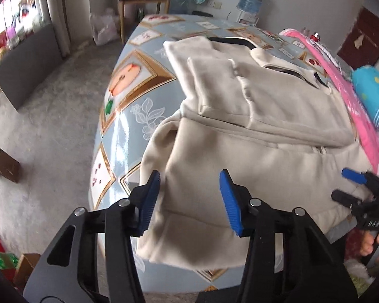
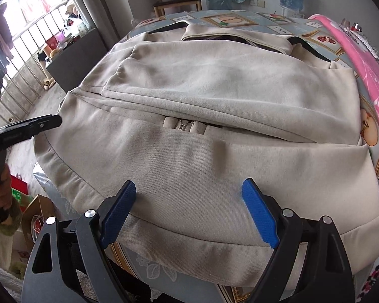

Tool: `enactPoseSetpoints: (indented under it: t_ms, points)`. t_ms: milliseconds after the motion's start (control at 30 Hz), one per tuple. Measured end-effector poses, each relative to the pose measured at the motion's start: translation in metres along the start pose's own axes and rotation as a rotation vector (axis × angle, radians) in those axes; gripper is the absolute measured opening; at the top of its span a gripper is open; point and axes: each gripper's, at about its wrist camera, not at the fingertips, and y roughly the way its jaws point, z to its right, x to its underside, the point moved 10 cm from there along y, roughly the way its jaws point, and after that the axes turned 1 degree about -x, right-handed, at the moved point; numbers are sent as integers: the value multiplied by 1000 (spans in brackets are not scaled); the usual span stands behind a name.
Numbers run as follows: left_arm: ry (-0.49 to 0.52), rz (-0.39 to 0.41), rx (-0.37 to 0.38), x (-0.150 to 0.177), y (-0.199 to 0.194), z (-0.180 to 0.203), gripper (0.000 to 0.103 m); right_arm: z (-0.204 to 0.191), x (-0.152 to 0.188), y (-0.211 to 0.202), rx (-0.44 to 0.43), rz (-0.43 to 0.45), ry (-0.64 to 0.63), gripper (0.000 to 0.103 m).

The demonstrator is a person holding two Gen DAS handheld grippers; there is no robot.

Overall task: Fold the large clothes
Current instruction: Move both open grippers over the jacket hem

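Beige fleece jacket [image 1: 240, 131] spread on a table with a blue patterned oilcloth [image 1: 128, 116], sleeves already folded in across the chest, collar at the far end, hem nearest the person. Long axis of the bundle as it lies: side to side across both views, hem band running parallel to the table's near edge.

Left side: left gripper [image 1: 189, 199] over the hem's left corner, where the cloth hangs off the table edge. Jaws partly apart, straddling the fabric; pads not pressing on it as far as the frame shows. No grip yet.

Right side: right gripper [image 2: 189, 212] above the middle-right stretch of the hem band, jaws spread wide, cloth below and between them, nothing held.

Judgement: next fold likely takes hem up toward collar, so the fold line would cross the jacket's short way. Both tools sit at the hem, the garment lying forward of each. Left is nearer its corner; right stands inboard of the right corner and may need to shift outward
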Motion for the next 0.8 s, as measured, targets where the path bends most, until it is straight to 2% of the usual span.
enactPoseSetpoints:
  t_ms: [67, 233, 367, 400, 467, 533, 567, 667, 767, 800]
  points:
    - [-25, -12, 56, -4, 6, -1, 37, 0, 0, 0, 5, -2, -1, 84]
    - [-30, -11, 125, -15, 16, -1, 37, 0, 0, 1, 6, -3, -1, 84]
    - [7, -11, 140, -21, 20, 1, 37, 0, 0, 1, 9, -5, -2, 84]
    - [13, -10, 162, -23, 18, 4, 37, 0, 0, 1, 9, -5, -3, 84]
    - [16, 15, 263, -26, 7, 15, 37, 0, 0, 1, 9, -5, -3, 84]
    - [45, 33, 305, -27, -1, 24, 37, 0, 0, 1, 10, -5, -3, 84]
    - [61, 34, 302, -27, -2, 26, 37, 0, 0, 1, 11, -4, -4, 84]
    - [94, -2, 216, -26, 12, 24, 38, 0, -1, 2, 14, -4, -5, 84]
    - [42, -30, 177, -30, 27, 13, 38, 0, 0, 2, 15, -3, -4, 84]
    - [22, -24, 187, -32, 28, 10, 38, 0, -1, 2, 16, -3, -4, 84]
